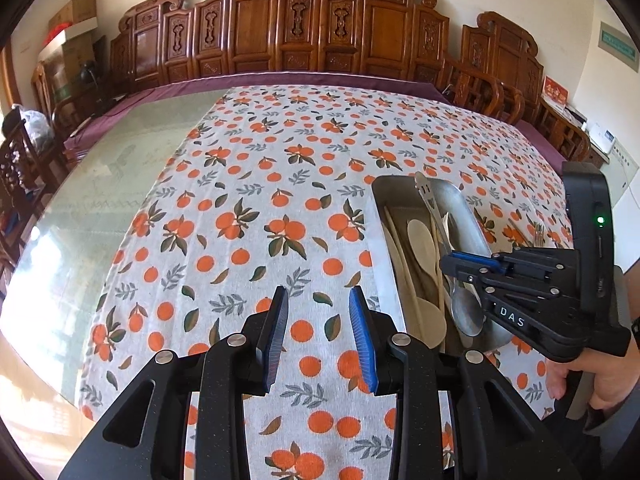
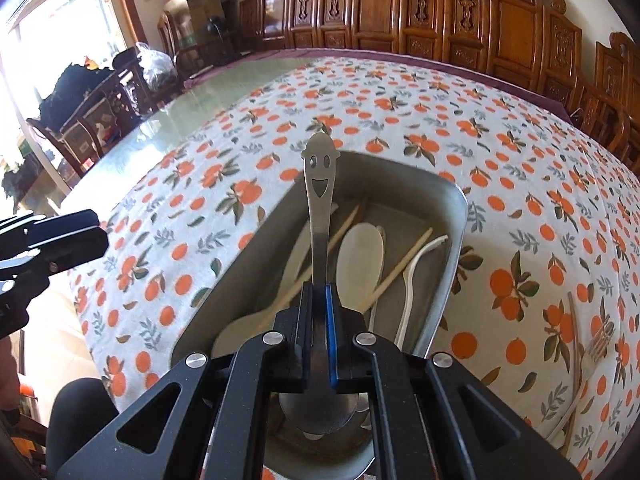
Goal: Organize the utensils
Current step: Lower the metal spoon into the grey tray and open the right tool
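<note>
A steel tray (image 2: 456, 240) lies on the orange-print tablecloth and holds wooden spoons (image 2: 360, 256), chopsticks and a white spoon. My right gripper (image 2: 319, 292) is shut on a steel spoon with a smiley-face handle (image 2: 319, 184); the handle points forward over the tray and the bowl sits under the fingers. In the left wrist view the right gripper (image 1: 450, 266) hovers over the tray (image 1: 390, 264) with that spoon (image 1: 464, 308). My left gripper (image 1: 319, 300) is open and empty above the cloth, left of the tray.
A fork (image 2: 600, 340) and a wooden utensil (image 2: 576, 332) lie on the cloth right of the tray. Bare glass tabletop (image 1: 112, 184) extends to the left. Carved wooden chairs (image 1: 280, 28) line the far edge.
</note>
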Available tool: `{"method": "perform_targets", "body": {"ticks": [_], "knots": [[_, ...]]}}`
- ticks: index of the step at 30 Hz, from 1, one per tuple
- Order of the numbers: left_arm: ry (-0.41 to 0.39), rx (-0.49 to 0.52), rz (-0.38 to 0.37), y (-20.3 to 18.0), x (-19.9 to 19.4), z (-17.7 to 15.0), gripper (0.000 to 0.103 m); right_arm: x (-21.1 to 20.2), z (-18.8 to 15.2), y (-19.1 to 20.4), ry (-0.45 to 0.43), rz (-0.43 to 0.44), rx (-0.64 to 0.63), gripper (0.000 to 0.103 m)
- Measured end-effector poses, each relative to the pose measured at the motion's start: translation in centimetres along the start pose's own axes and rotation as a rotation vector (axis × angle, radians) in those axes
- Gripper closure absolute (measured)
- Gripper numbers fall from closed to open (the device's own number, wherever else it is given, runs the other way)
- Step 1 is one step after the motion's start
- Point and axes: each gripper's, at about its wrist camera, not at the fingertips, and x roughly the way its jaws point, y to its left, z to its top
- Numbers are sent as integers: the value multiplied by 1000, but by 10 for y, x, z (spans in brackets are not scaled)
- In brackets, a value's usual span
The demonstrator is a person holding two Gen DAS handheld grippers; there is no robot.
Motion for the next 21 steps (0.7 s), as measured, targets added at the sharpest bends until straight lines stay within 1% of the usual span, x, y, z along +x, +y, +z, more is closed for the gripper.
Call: {"method": "perform_targets", "body": {"ticks": [6, 12, 15, 19, 21], "knots": [[7, 6, 1, -1, 3, -2, 73, 5, -3, -2, 10, 2, 9, 95], [7, 12, -1, -3, 2, -2, 73, 1, -5, -5, -9, 5, 11, 95], [5, 18, -3, -6, 1, -2, 73, -8, -7, -8, -27, 12, 15, 95], [2, 22, -6, -11, -1, -2, 73, -31, -12, -15, -74, 5, 13, 95], [-6, 25, -11, -15, -3, -2, 66, -49, -17, -22, -105, 4, 15, 95]]}}
